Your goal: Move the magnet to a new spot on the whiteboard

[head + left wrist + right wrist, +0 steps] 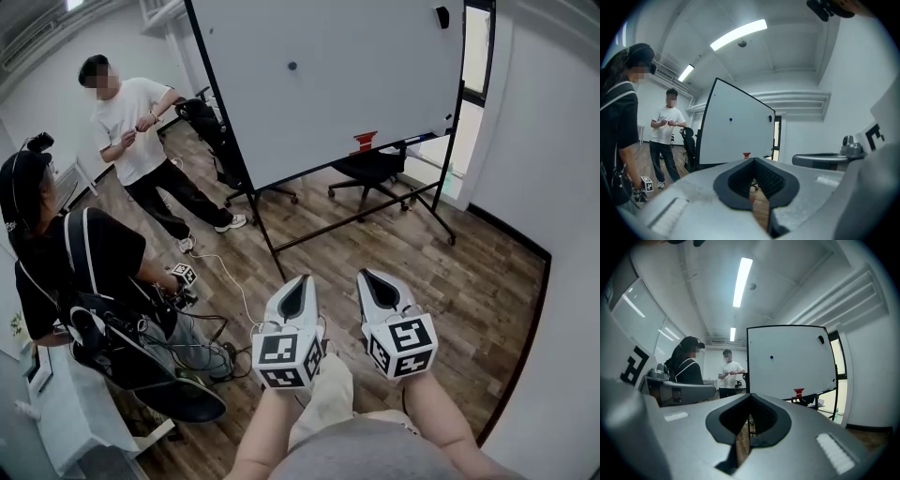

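The whiteboard [356, 84] stands on a wheeled frame a few steps ahead across the wood floor. A small dark round magnet [292, 67] sticks near its upper middle, and shows as the magnet [731, 119] in the left gripper view and the magnet [771, 357] in the right gripper view. Both grippers are held low near my body, far from the board and level. The left gripper [298, 279] has its jaws together with nothing between them. The right gripper [365, 274] is shut and empty too. A black item [442, 17] sits at the board's top right corner.
A red object [365, 141] rests on the board's tray. A standing person in a white shirt [131, 131] and a person in black with gear [75, 272] are at the left. Office chairs [370, 169] stand behind the board. The stand's legs [356, 220] spread over the floor. A white wall [562, 187] runs along the right.
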`<state>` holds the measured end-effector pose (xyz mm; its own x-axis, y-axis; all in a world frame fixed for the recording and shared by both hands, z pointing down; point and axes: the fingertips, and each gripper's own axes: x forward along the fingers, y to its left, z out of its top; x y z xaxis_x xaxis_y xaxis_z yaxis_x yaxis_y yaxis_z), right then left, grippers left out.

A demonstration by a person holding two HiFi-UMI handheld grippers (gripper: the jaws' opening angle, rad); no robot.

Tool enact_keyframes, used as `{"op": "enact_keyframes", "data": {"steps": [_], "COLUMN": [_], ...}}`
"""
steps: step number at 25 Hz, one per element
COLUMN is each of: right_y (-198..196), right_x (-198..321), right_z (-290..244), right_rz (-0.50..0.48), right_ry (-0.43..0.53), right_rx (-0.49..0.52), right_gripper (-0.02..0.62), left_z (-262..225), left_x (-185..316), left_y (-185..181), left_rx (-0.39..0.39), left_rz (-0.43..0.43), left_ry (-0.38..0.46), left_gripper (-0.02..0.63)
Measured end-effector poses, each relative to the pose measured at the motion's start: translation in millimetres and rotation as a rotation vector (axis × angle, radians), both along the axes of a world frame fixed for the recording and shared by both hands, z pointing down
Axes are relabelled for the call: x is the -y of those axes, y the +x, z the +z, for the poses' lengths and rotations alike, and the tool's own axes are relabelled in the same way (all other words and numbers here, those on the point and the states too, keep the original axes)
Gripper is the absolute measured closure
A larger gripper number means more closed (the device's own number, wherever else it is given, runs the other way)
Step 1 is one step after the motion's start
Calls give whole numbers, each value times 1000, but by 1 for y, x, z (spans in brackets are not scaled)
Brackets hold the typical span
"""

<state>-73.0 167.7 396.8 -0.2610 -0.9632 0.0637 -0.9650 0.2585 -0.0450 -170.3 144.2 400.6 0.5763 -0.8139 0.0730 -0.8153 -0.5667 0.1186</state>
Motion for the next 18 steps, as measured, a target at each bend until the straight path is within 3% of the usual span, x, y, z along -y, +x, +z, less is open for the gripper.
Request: {"op": "enact_keyframes", "data": {"steps": [18], "right_y": [14], "right_x": [130], "right_z": [-4], "right_rz": [-43], "right_ry": [7], "right_rx": [14], "right_gripper": [594], "left_z": [-4], "left_x": [124], "left_y": [12], "left_rx": [-36], "left_rz": [-17], "left_ry": [3], "left_gripper": [604]}}
